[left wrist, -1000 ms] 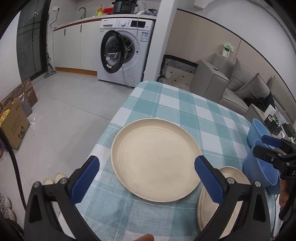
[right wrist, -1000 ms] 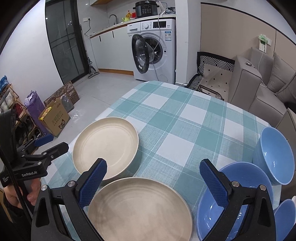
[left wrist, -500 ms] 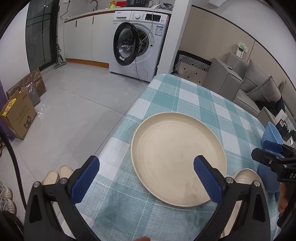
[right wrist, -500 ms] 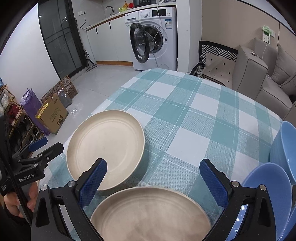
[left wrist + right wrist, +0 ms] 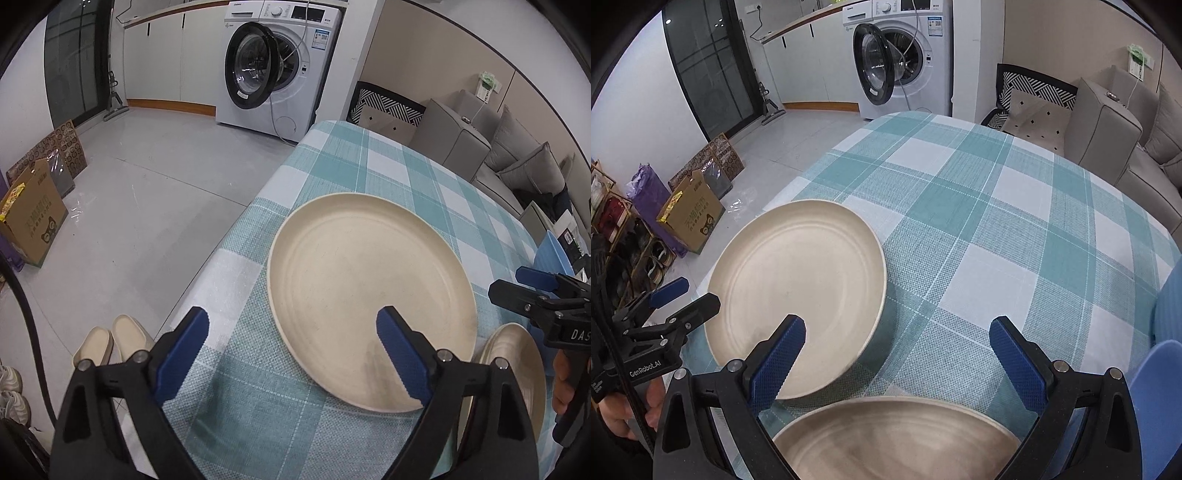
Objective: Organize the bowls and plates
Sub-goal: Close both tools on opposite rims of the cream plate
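Both cream plates lie flat and hold nothing: the larger plate [image 5: 369, 291] on the counter [image 5: 369, 177] centre, the smaller plate [image 5: 517, 365] at four o'clock. Left tongs [image 5: 291, 354] and right tongs [image 5: 897, 354] gape wide, gripping nothing.

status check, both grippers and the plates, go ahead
Left gripper open, empty, at near rim of big cream plate. Right gripper open, empty, above second cream plate. Blue bowls at right edge. Nothing blocking.

Far tablecloth [image 5: 1015, 206] lies bare; two cream plates [image 5: 798, 291] and blue bowls [image 5: 1160, 398] crowd the near edge.
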Demonstrator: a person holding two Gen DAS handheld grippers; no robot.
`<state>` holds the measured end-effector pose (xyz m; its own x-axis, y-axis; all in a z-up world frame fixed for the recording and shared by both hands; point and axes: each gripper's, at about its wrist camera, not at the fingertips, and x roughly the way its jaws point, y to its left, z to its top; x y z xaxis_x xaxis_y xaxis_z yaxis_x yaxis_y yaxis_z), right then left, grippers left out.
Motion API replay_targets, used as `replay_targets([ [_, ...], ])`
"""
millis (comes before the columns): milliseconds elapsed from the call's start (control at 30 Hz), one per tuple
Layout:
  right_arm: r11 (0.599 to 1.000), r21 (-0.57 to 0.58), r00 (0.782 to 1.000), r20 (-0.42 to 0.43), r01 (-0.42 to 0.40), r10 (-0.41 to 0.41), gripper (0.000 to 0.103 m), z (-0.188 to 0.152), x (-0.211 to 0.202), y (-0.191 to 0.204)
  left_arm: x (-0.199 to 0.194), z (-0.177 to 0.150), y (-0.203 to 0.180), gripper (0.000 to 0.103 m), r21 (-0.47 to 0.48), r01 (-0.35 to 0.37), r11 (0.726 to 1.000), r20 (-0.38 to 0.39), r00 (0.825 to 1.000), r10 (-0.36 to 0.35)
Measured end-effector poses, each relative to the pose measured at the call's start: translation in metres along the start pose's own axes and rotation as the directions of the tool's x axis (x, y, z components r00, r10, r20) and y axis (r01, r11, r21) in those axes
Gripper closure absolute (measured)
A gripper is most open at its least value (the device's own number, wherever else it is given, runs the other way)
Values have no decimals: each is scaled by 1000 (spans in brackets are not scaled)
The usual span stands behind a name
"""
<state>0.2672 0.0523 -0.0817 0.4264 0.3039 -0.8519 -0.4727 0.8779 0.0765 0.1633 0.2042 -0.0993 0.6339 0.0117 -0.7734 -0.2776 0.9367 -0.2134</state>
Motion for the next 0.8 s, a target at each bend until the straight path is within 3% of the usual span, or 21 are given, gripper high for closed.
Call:
replay_targets([
  [267, 999, -47, 999, -30, 9, -11, 2, 1, 19, 11, 9, -2, 6, 27, -19, 16, 1000, -18, 1000, -17],
  [400, 997, -73, 999, -46, 17, -20, 8, 1, 27, 17, 11, -3, 8, 39, -25, 18, 1000, -27, 999, -19],
  [600, 997, -78, 997, -79, 1, -7, 26, 1, 38, 18, 16, -4, 10, 46, -30, 18, 999, -40, 999, -19],
  [800, 996, -83, 995, -104, -8, 0, 42, -1, 47, 19, 17, -5, 12, 47, -42, 13, 999, -39, 999, -15],
])
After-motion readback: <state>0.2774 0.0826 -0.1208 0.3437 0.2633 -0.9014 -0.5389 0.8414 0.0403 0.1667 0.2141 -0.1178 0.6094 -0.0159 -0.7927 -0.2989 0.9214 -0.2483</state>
